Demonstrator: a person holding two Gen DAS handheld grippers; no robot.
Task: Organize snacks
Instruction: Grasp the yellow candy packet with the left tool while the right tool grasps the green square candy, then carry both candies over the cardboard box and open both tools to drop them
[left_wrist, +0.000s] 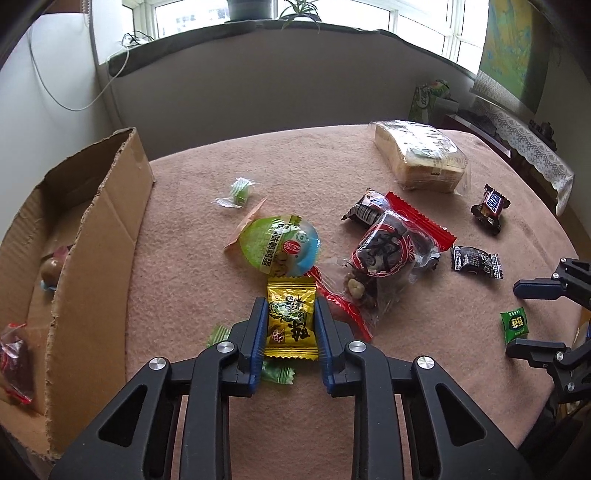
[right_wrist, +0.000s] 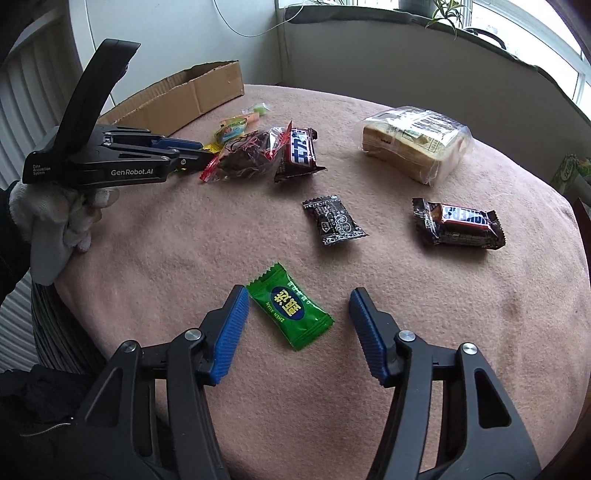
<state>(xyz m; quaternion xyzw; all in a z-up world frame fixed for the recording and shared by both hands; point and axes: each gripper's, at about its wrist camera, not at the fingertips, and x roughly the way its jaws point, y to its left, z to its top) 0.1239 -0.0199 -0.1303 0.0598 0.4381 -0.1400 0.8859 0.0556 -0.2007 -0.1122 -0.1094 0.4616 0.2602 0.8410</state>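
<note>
**Yellow packet clamped, green candy framed**

The left hand-held gripper (left_wrist: 290, 317) is clenched on a yellow snack packet (left_wrist: 291, 321), both blue pads pressed to its sides on the pink tabletop (left_wrist: 295, 166). At twelve o'clock from it lies a round green-lidded cup (left_wrist: 279, 245); at one o'clock, a red-edged clear bag (left_wrist: 391, 258); at nine o'clock, the cardboard box (left_wrist: 92, 240). The right hand-held gripper (right_wrist: 299, 306) stands released, its jaws either side of a green candy (right_wrist: 290, 312), the left pad just beside the wrapper, the right apart. At one o'clock sits a Snickers bar (right_wrist: 458, 223).
</note>
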